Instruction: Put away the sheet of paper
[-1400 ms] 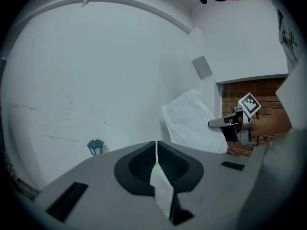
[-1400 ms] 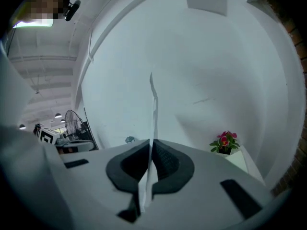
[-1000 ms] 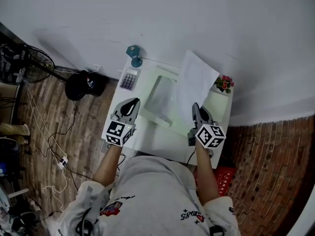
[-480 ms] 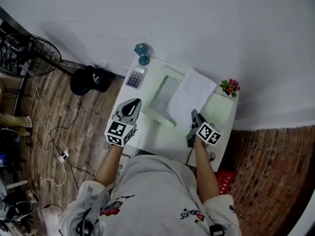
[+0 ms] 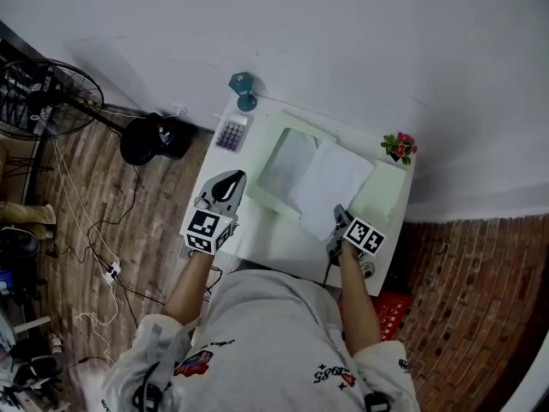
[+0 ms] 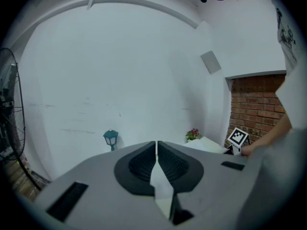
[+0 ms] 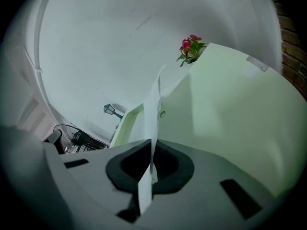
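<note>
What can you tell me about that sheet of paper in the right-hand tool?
The sheet of paper is plain white, thin and blank on the side shown. The right gripper pinches its near edge, jaws shut on it; from there it stretches out, slightly curved, over the pale green open case.

White table [image 5: 268,240] – calculator [image 5: 229,133], lantern [image 5: 244,90], flowers [image 5: 399,146], green folder [image 5: 388,192]

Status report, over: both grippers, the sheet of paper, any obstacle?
Left gripper shut, empty. Right gripper shut on sheet of paper. Sheet over open green folder. No obstacle seen.
</note>
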Available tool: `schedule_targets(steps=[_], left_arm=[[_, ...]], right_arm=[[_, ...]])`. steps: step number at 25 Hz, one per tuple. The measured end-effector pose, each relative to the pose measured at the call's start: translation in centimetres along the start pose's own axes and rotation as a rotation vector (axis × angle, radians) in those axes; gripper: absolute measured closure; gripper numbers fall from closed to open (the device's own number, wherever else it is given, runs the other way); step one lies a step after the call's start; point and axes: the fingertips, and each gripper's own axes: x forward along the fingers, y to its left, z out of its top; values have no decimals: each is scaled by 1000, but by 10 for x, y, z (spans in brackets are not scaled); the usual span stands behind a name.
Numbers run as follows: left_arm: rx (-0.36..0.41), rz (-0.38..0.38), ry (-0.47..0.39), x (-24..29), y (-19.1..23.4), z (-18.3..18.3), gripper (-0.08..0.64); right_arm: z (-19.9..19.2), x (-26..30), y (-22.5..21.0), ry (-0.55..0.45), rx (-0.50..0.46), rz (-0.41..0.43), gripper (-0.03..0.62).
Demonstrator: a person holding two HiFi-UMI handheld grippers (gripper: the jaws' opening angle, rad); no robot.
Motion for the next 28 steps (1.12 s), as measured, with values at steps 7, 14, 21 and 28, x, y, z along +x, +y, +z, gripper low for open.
schedule_targets(steps=[7,14,21,28], left_arm=[[1,-17,20,6,-7,-7,532],[1,1,23,5,0,-7,532],[-6,25,30,2,8,-10,532],[-16,54,32,-4,18,-12,532]], right_arm=[[-9,5,-24,54,5,-60,584],[-6,18,-24,58,-24,-56,584],[-3,34,-20,60,-32,-36,584],[0,52,-5,88,-79,-11,584]])
